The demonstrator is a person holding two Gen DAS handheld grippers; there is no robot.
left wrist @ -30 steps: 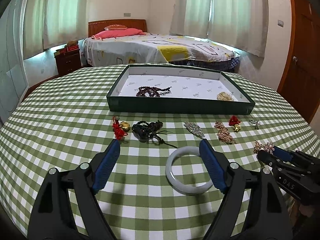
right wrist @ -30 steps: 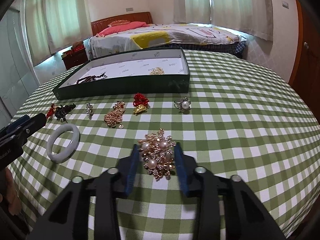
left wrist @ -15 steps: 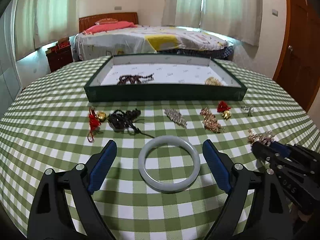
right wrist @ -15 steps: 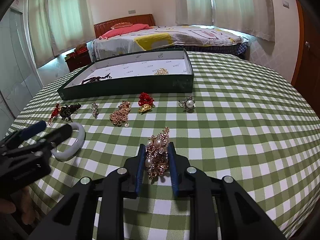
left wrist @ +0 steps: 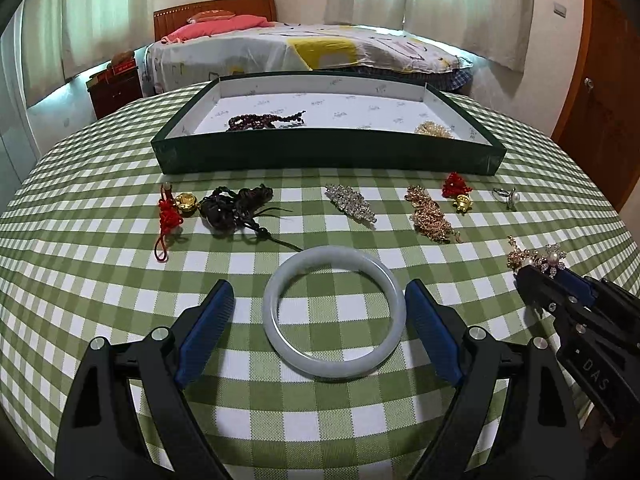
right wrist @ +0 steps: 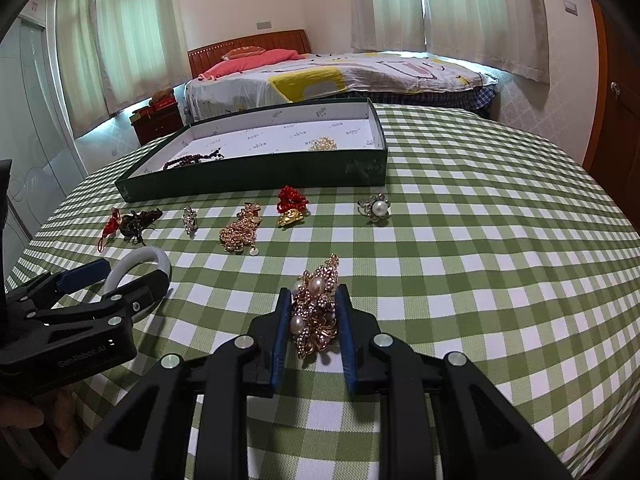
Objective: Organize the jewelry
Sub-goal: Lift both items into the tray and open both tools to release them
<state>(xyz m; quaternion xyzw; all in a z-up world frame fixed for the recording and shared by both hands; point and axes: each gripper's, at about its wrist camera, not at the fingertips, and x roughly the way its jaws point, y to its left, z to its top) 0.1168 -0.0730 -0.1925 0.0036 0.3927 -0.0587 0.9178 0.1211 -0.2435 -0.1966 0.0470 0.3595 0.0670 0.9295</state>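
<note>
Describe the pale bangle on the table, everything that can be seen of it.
The bangle is a plain closed ring, milky grey-white with a faint green tint, smooth and glossy like jade or glass. It has a rounded outer face and no clasp or markings. It lies flat on the green checked tablecloth, in front of the row of smaller jewelry and the green tray. The open left hand-held gripper straddles it, blue pads on either side. The right pad looks very close to the rim; contact cannot be confirmed.
</note>
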